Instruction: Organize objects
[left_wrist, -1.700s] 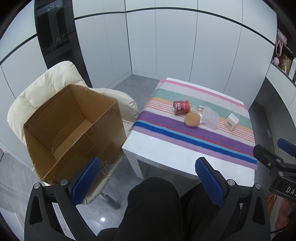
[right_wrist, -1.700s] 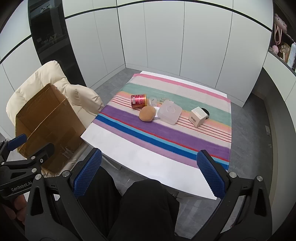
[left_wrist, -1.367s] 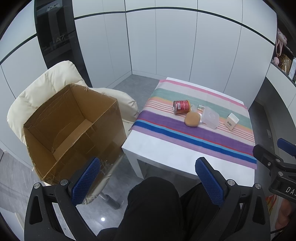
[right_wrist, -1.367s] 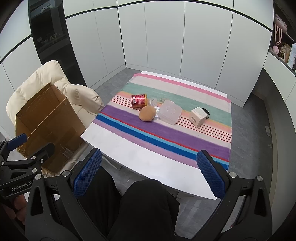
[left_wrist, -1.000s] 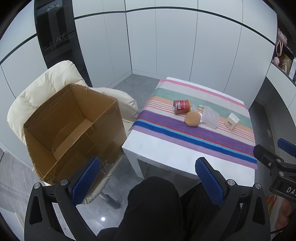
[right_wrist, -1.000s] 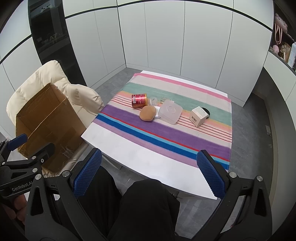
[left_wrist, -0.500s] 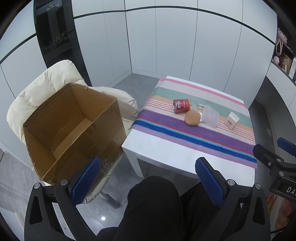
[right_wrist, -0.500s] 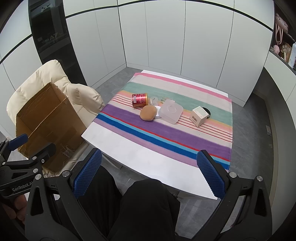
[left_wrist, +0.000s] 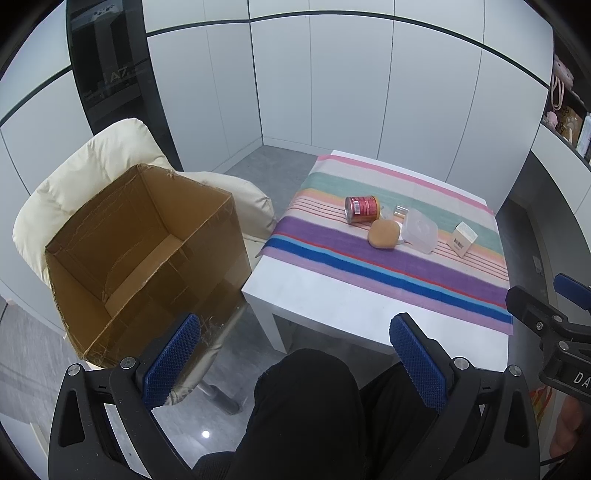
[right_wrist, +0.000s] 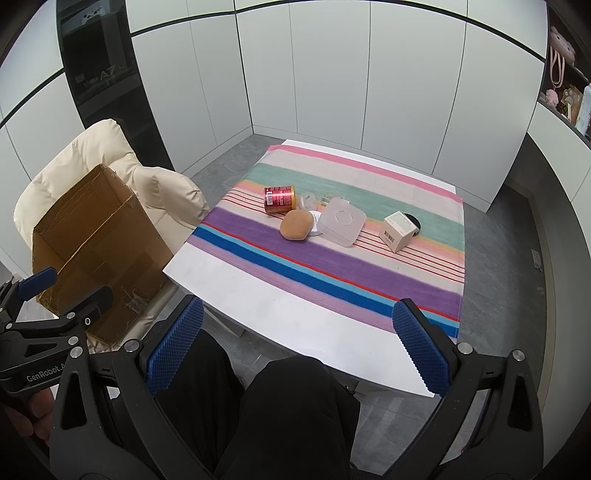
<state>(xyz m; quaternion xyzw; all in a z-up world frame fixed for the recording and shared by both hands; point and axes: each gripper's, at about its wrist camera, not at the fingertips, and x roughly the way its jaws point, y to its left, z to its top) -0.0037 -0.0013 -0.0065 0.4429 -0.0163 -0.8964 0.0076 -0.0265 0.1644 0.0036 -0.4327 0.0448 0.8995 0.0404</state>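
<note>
A red can (left_wrist: 362, 209) (right_wrist: 279, 199) lies on its side on the striped cloth. Beside it lie a brown bun (left_wrist: 384, 234) (right_wrist: 296, 225), a clear plastic container (left_wrist: 419, 235) (right_wrist: 341, 220) and a small white box (left_wrist: 461, 239) (right_wrist: 398, 230). An open, empty cardboard box (left_wrist: 144, 254) (right_wrist: 92, 240) sits on a cream chair to the left. My left gripper (left_wrist: 295, 360) is open and empty, held above my lap, short of the table. My right gripper (right_wrist: 295, 350) is open and empty, also near the table's front edge.
The low white table (right_wrist: 258, 295) carries the striped cloth (right_wrist: 369, 266). The cream padded chair (left_wrist: 92, 162) holds the box. White cabinet walls stand behind. A shelf with small items (right_wrist: 565, 92) is at the far right. My dark-clothed legs (right_wrist: 280, 406) fill the bottom.
Both views have shifted very slightly; the objects on the table have not moved and both grippers stay open.
</note>
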